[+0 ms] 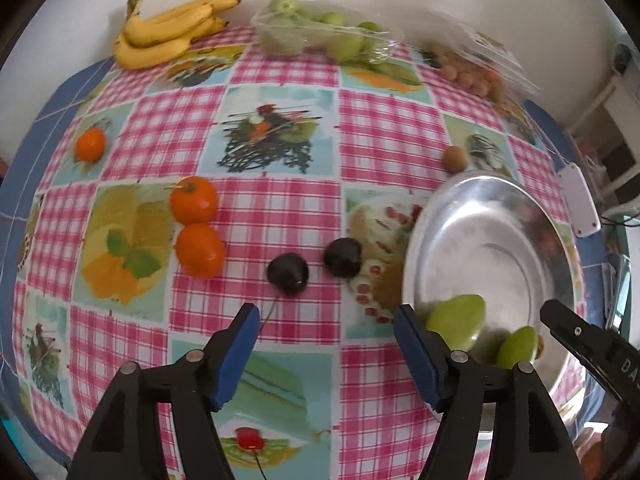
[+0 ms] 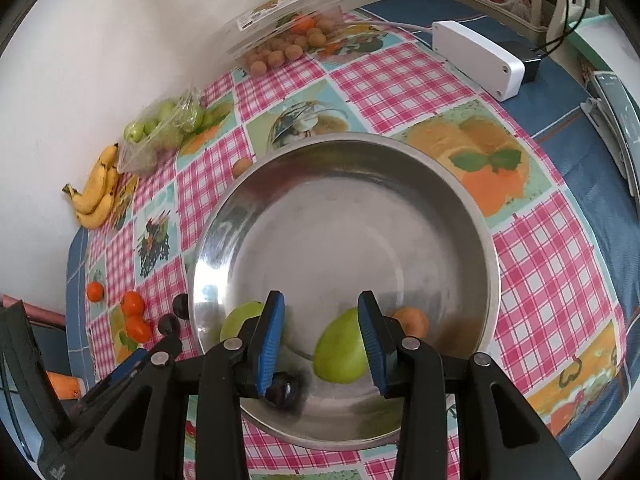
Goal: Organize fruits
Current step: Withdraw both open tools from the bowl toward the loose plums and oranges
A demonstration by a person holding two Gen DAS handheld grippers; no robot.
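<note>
Standing over the checked tablecloth [image 1: 280,208], I see both tools empty and spread wide. The right gripper [image 2: 320,336] hangs above the near side of the steel bowl [image 2: 400,152], jaws well apart, holding nothing. Just beneath its left finger lies a small dark plum [image 2: 285,391], blurred, on the bowl floor, and a green fruit [image 2: 340,352] sits beside its right finger, with a second green fruit [image 2: 240,320] against the bowl's left wall and an orange-brown fruit [image 2: 412,320] behind the right finger.

The left gripper [image 1: 324,320] is likewise open and empty, hovering over the cloth left of the bowl. What matters for the coming move is what lies ahead of it: two dark plums [image 1: 288,273] rest on the cloth just beyond its fingertips, the nearer one slightly left of the jaw centre line, the other plum [image 1: 343,257] a little right and closer to the bowl rim. Two tangerines [image 1: 193,199] sit touching farther left, a third tangerine [image 1: 91,144] well apart.

I judge the left hand is clearly nearer the plums; being round, they need no particular wrist turn, only a short forward reach.
</note>
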